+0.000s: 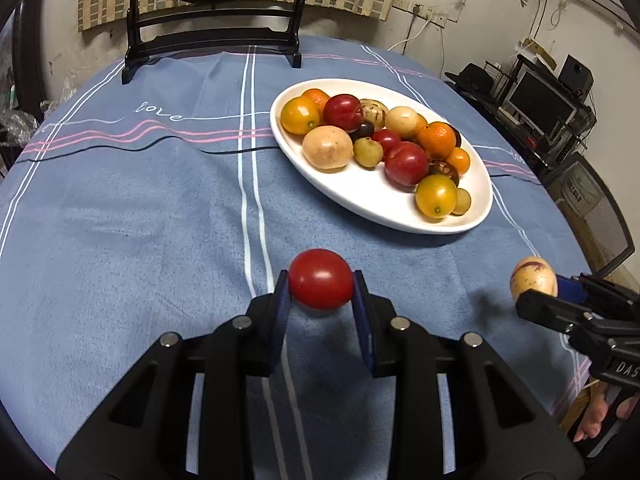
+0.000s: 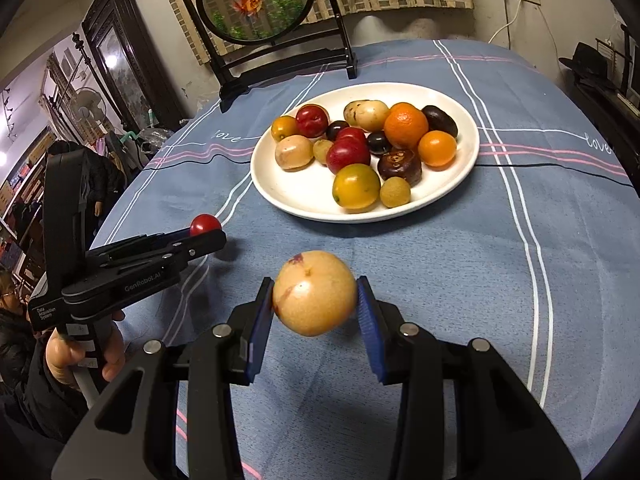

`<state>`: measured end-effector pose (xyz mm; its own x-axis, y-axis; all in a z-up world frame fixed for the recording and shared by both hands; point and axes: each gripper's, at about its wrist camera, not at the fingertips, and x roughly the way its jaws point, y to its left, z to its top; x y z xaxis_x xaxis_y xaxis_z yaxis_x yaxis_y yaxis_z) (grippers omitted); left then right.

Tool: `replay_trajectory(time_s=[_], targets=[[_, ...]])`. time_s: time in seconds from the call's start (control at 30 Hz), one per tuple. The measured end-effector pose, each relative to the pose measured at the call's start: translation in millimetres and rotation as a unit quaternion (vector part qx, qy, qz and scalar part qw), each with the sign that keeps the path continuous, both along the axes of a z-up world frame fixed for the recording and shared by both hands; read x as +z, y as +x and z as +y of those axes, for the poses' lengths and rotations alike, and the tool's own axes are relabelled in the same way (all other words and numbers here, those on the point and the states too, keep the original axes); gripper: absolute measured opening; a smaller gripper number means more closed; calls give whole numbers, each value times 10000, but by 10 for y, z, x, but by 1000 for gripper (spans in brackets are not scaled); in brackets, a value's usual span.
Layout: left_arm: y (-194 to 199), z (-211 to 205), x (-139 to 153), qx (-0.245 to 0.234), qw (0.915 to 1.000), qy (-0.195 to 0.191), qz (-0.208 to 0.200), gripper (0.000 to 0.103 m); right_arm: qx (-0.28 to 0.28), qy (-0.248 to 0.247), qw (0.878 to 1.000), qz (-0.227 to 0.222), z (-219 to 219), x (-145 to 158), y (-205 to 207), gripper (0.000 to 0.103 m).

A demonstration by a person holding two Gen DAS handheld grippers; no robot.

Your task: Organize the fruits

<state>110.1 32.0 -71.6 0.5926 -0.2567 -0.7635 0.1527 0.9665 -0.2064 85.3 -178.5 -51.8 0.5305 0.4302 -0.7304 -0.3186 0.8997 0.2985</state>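
Note:
My left gripper (image 1: pixel 321 282) is shut on a red tomato (image 1: pixel 321 279) and holds it above the blue cloth, short of the white plate (image 1: pixel 360 196). It also shows in the right wrist view (image 2: pixel 208 232) with the tomato (image 2: pixel 205 224). My right gripper (image 2: pixel 316 294) is shut on a pale yellow fruit with purple streaks (image 2: pixel 315 293), held above the cloth in front of the plate (image 2: pixel 280 196). The same fruit (image 1: pixel 533 277) shows at the right in the left wrist view. The plate holds several fruits: tomatoes, oranges, dark and pale ones.
A round painted screen on a black stand (image 2: pixel 256 4) is at the table's far edge. The blue striped tablecloth (image 1: pixel 140 208) covers the round table. A person's hand (image 2: pixel 80 356) holds the left gripper's handle. Shelves and a monitor (image 1: pixel 540 104) are to the right.

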Motion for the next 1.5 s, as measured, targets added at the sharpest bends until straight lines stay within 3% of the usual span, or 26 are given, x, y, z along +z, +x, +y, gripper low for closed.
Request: replay_trajectory(time_s=[0.23, 0.43, 0.67, 0.87, 0.97, 1.0, 1.03, 1.1, 1.17, 1.3, 1.4, 1.5], targets=[[-34, -65, 409, -81, 9994, -16, -345, 30, -142, -157, 9997, -134, -90, 102, 146, 41], [476, -238, 729, -39, 9991, 45, -421, 30, -326, -346, 9986, -220, -173, 203, 651, 41], [1121, -492, 473, 26, 10000, -7, -33, 31, -485, -507, 9975, 37, -110, 13, 1235, 41], [1204, -529, 323, 4, 10000, 5, 62, 31, -453, -543, 9975, 77, -80, -75, 1375, 42], [1211, -545, 292, -10, 10000, 9, 77, 33, -429, -509, 9978, 29, -45, -81, 1413, 55], [1198, -551, 288, -26, 10000, 9, 72, 45, -479, -547, 9973, -44, -44, -61, 1399, 67], [1187, -548, 296, 9, 10000, 30, 43, 64, -523, -624, 9966, -132, -47, -29, 1372, 67], [1106, -504, 363, 184, 9996, 110, -156, 88, -638, -801, 9945, -241, -94, 58, 1283, 67], [1005, -478, 443, 257, 9989, 176, -337, 89, -763, -891, 9927, -283, -160, 119, 1189, 70], [769, -460, 544, 331, 9972, 341, -574, 93, -1179, -1313, 9829, -523, -303, 193, 870, 95], [546, -483, 585, 385, 9956, 496, -693, 93, -1388, -1568, 9759, -609, -380, 187, 628, 96], [300, -496, 635, 462, 9933, 663, -826, 100, -1354, -1465, 9784, -534, -407, 175, 455, 98]])
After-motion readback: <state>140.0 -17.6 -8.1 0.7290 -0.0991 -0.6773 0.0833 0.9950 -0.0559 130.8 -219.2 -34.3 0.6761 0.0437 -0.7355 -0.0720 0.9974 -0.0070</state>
